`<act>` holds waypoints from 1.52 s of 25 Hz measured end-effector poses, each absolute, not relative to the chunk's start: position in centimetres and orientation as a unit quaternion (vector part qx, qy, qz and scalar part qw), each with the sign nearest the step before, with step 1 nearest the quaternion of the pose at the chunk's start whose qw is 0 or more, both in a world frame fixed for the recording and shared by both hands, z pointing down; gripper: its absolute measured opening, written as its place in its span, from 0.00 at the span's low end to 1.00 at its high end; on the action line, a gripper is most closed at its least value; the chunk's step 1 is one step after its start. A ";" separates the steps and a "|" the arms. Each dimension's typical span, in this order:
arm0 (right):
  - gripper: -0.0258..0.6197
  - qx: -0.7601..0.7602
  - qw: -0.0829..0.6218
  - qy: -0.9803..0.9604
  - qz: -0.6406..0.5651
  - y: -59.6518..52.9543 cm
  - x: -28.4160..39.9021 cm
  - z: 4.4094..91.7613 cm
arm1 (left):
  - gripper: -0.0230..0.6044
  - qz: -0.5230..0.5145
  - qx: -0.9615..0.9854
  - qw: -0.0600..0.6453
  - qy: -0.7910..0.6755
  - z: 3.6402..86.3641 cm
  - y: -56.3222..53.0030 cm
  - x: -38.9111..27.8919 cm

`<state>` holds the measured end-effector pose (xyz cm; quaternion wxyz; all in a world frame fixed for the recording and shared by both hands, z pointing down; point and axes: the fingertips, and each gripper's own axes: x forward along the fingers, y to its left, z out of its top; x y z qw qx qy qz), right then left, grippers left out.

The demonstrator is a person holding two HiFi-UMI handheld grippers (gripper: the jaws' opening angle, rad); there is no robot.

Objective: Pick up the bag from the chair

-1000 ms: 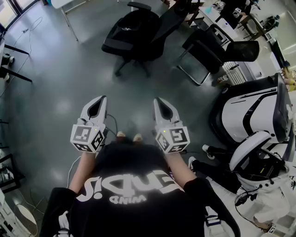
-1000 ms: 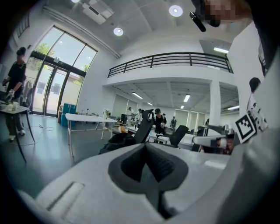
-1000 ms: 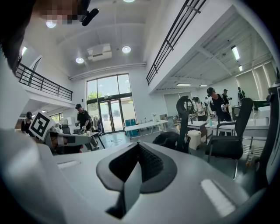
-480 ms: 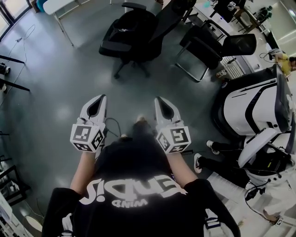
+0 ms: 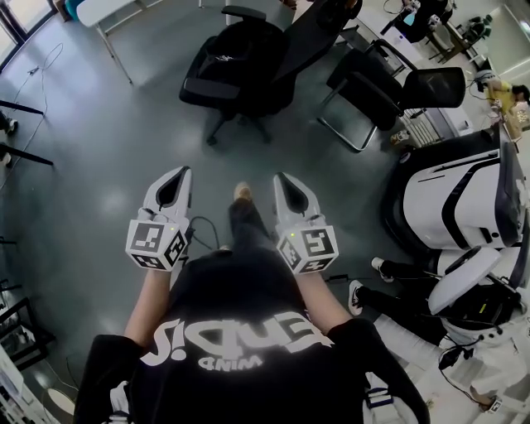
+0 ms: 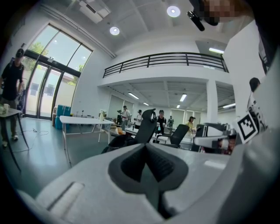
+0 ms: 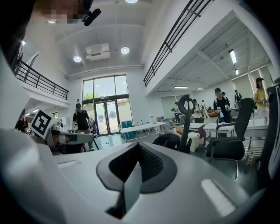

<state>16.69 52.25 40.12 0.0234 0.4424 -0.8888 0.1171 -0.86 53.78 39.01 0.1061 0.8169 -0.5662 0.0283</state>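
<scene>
Bag (image 5: 217, 68): dark and slumped on the seat of the black office chair, near the top of the head view. It is black on black, so no strap or handle can be made out.
Chair (image 5: 308, 40): stands across bare grey floor (image 5: 108, 141), well apart from both grippers. A second black chair (image 5: 389, 87) stands just to its right.
Left gripper (image 5: 178, 176): clenched on nothing, pads pressed together, held nearly level ahead of the body.
Right gripper (image 5: 283, 177): also clamped tight and empty, beside the left one and aimed toward the chair.
Person: one leg (image 5: 244, 219) is stepped out between the two grippers, foot on the floor.
Step in hand: the approach, by my reading. No reach has begun and the bag is untouched.
Next move calls for: closing the gap to the chair, spreading one gripper's jaws, and choosing a raised fold or strap once it shows. The reach should stay clear of the armrest (image 5: 248, 12).
</scene>
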 end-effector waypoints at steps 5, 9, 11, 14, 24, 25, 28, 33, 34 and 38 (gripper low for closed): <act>0.04 0.435 0.021 -0.892 0.119 48.8 15.6 40.9 | 0.04 0.032 0.816 0.107 -0.568 39.8 50.5 -1.4; 0.04 0.433 0.025 -0.892 0.125 45.0 15.1 41.0 | 0.04 0.033 0.814 0.112 -0.569 39.9 46.8 -1.8; 0.04 0.430 0.027 -0.893 0.127 42.6 14.8 40.7 | 0.04 0.033 0.813 0.113 -0.571 39.6 44.5 -2.2; 0.04 0.424 0.028 -0.896 0.128 39.4 14.4 39.9 | 0.04 0.030 0.810 0.114 -0.574 38.8 41.3 -2.4; 0.04 0.403 0.029 -0.905 0.132 27.5 13.7 37.3 | 0.04 0.024 0.798 0.115 -0.591 36.3 30.1 -2.9; 0.04 0.400 0.028 -0.906 0.132 26.3 13.7 37.2 | 0.04 0.024 0.797 0.115 -0.593 36.1 29.0 -2.8; 0.04 0.393 0.027 -0.909 0.133 22.9 13.8 36.8 | 0.04 0.022 0.793 0.114 -0.598 35.7 25.9 -2.5; 0.04 0.381 0.031 -0.914 0.133 18.1 13.1 37.0 | 0.04 0.020 0.787 0.112 -0.607 35.8 21.2 -2.9; 0.04 0.380 0.032 -0.915 0.134 17.3 13.0 37.1 | 0.04 0.020 0.785 0.113 -0.608 35.9 20.5 -3.1; 0.04 0.378 0.037 -0.914 0.143 14.4 12.1 38.1 | 0.04 0.021 0.784 0.116 -0.610 36.6 17.7 -4.0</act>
